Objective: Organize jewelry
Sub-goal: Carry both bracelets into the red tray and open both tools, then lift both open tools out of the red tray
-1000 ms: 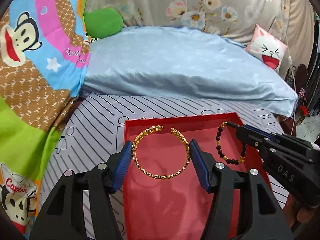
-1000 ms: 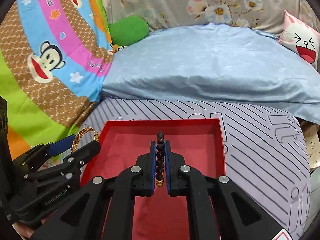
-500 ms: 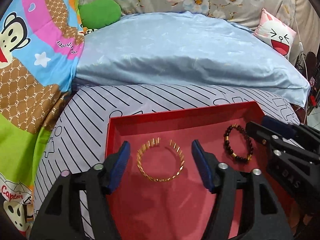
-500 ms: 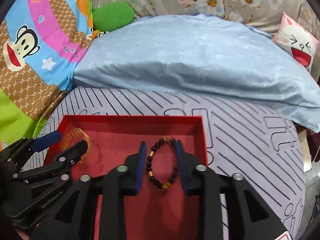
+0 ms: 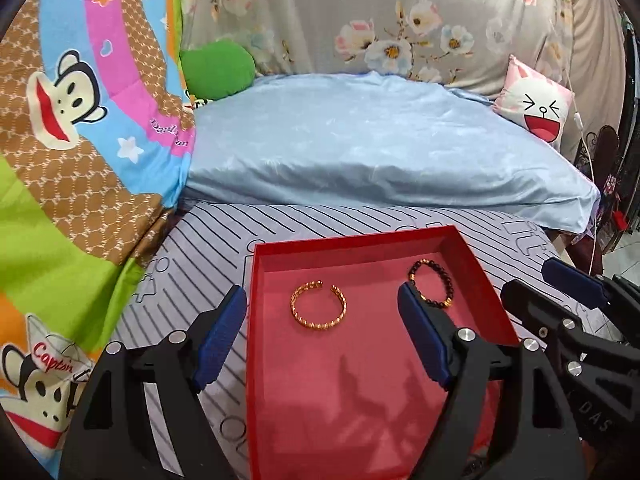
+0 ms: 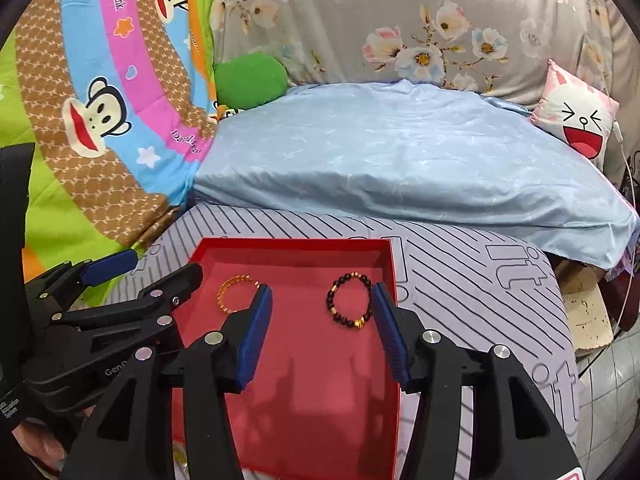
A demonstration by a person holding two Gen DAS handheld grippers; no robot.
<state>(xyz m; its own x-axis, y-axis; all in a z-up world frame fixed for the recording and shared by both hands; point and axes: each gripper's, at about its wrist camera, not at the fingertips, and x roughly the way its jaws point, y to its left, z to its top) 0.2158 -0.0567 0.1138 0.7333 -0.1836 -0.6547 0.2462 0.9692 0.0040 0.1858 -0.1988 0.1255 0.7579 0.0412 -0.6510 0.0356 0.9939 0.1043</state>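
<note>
While jaws gape, bracelets (image 5: 319,306) seemingly beyond.

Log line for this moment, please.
left gripper: open, empty | right gripper: open, empty | gold bangle and bead bracelet: lying apart in red tray

Both wrist views close above the red tray (image 5: 256,320), facing the blue pillow (image 6: 400,168), left view from tray's left

My left gripper (image 5: 320,332) and right gripper (image 6: 320,332) hang spread above the red tray (image 5: 360,246). Near half of its floor lies bare; the gold bangle (image 5: 319,306) and bead bracelet (image 5: 431,285) occupy the far half, low walls all round.
</note>
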